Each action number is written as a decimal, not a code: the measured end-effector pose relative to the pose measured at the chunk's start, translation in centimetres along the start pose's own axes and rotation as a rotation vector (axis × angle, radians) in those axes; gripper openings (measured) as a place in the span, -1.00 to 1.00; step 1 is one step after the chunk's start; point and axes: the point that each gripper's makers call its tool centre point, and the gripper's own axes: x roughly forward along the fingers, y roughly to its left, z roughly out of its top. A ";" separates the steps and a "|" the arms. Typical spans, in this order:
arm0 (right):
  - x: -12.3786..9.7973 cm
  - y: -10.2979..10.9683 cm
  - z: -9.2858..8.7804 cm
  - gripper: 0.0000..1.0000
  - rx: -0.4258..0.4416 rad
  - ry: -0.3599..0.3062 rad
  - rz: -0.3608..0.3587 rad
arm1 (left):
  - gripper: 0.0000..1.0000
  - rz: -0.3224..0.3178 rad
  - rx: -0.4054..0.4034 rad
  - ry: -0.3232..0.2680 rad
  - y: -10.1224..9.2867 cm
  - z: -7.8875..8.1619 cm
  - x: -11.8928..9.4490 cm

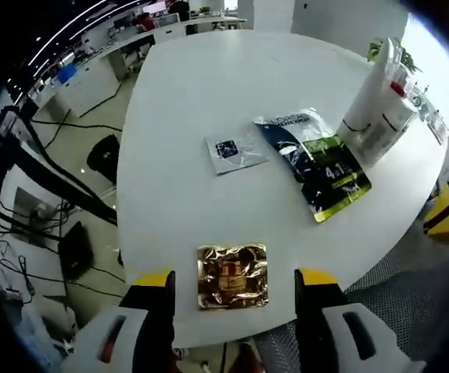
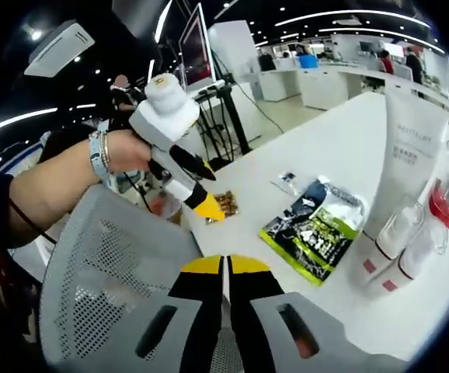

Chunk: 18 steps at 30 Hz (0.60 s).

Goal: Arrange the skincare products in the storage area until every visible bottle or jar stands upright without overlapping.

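Hovering open-jawed, left gripper (image 1: 232, 286) frames the gold sachet (image 1: 233, 276) at the table (image 1: 178, 116) edge, likely lining up a pick. Right gripper (image 2: 224, 266) is closed, empty, held back. Upright tube (image 2: 409, 167) and 2 bottles (image 2: 411, 233) stand grouped beside the green pouch (image 2: 315, 227).

gold foil sachet (image 1: 233, 277) at table (image 1: 186, 124) edge | clear sachet (image 1: 236, 152) | dark pouch (image 1: 315, 163) | mesh chair (image 2: 108, 264)
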 end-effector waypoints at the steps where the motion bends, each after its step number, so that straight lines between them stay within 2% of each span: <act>1: 0.0 0.0 0.0 -0.98 -0.001 0.000 0.000 | 0.34 0.004 -0.006 0.005 0.1 -0.2 0.3; 2: 0.0 0.0 0.0 -0.98 -0.001 0.000 0.000 | 0.34 0.005 -0.005 0.013 0.1 -0.3 0.5; 6: 0.0 -0.1 -0.1 -0.98 0.005 0.004 -0.002 | 0.42 0.009 0.027 0.111 -0.2 -2.3 1.3; 7: 0.0 -0.1 -0.1 -0.98 0.007 0.004 -0.002 | 0.43 0.003 0.031 0.043 -0.2 -1.2 1.4; 8: 0.0 -0.1 -0.2 -0.98 0.009 0.006 -0.002 | 0.44 -0.002 0.017 0.065 -0.1 -1.4 1.5; 15: 0.2 -0.1 -0.2 -0.98 0.008 0.011 0.001 | 0.46 0.014 -0.024 0.066 -0.1 -1.2 1.5; 16: 0.2 -0.2 -0.3 -0.98 0.008 0.014 0.000 | 0.38 0.013 -0.022 0.060 -0.1 -1.2 1.4; 18: 0.2 -0.2 -0.3 -0.98 0.009 0.016 0.000 | -0.01 0.011 -0.020 0.044 0.0 -0.8 1.1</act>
